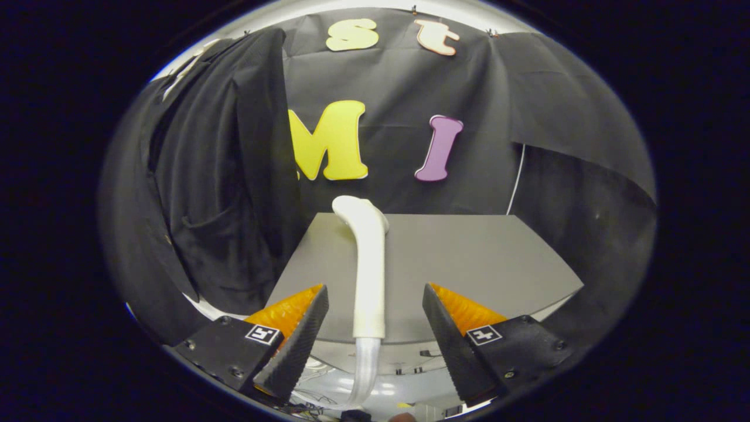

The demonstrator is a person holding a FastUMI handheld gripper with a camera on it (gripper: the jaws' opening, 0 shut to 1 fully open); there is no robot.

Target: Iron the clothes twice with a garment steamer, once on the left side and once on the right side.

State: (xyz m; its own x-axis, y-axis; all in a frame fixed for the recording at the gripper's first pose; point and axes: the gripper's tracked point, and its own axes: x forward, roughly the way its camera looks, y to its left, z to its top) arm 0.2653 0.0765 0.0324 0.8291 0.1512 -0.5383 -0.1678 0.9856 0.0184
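Observation:
A white garment steamer (369,264) lies along the grey table (469,258), its head pointing away and its clear hose end hanging off the near edge. My gripper (375,319) is open, and the steamer's handle runs between the two fingers with a gap on each side. Neither finger touches it. A black garment (217,176) hangs to the left of the table, beyond the left finger (302,334), with a pocket showing on its front.
The black cloth wall stands right behind the table. A thin white cord (515,179) runs down the wall at the table's far right corner. Below the table's near edge lie cables and pale floor.

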